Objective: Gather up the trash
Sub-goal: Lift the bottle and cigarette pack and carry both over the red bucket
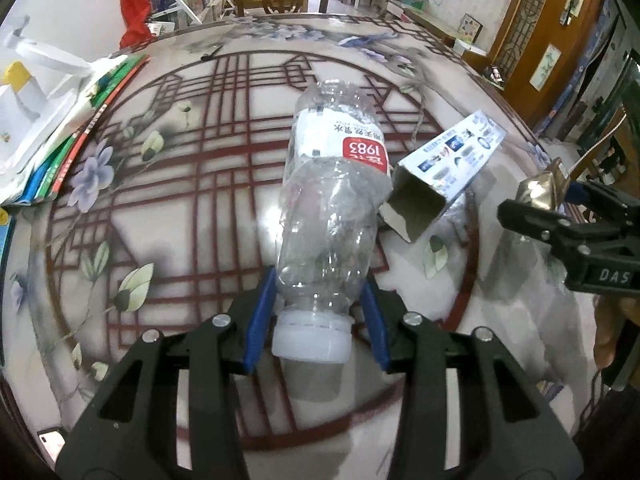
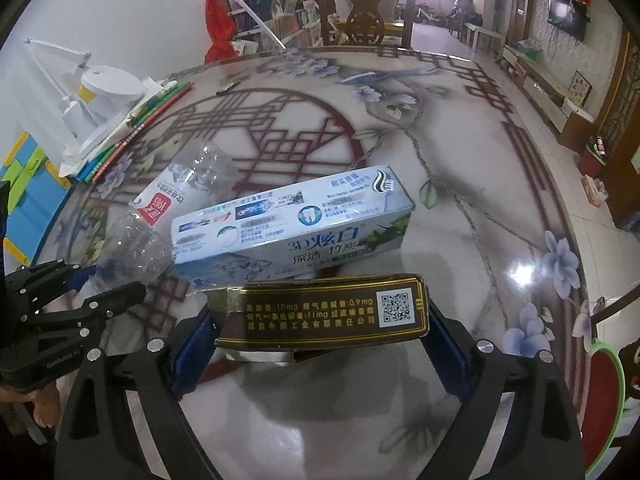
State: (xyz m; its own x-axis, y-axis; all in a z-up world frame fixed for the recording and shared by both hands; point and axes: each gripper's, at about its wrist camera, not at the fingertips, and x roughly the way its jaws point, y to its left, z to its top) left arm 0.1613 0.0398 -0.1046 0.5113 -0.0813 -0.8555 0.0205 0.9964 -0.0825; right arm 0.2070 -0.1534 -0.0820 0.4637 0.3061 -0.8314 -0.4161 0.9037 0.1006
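**Both grippers hold trash above the patterned tabletop**

The toothpaste box point(image 1: 444, 174) lies on the tabletop point(image 1: 200, 208) with its near end flap open; the inside shows bare grey card and, as far as can be seen, nothing in it. The plastic bottle point(image 1: 328, 208) is clear, crumpled and looks empty, with its white cap on.

In the left wrist view the left gripper point(image 1: 318, 312) has its blue-padded fingers point(image 1: 260, 320) clamped on the bottle's neck just above the cap. The bottle points away from the camera, its white and red label reading "1983", and its far side lies close to the box's open end. Whether bottle and box touch is hard to tell.

In the right wrist view the right gripper point(image 2: 320, 336) has its fingers point(image 2: 448, 344) closed on the two ends of a dark brown, gold-edged cigarette pack point(image 2: 320, 312), held crosswise, with gold print and a QR code on the side facing the camera. The pack hides the near edge of the box behind it. From the left view only a shiny gold corner of the pack shows.

A stack of books point(image 2: 132, 136) lies at the far left of the tabletop, with a white desk lamp point(image 2: 92, 92) standing on it.
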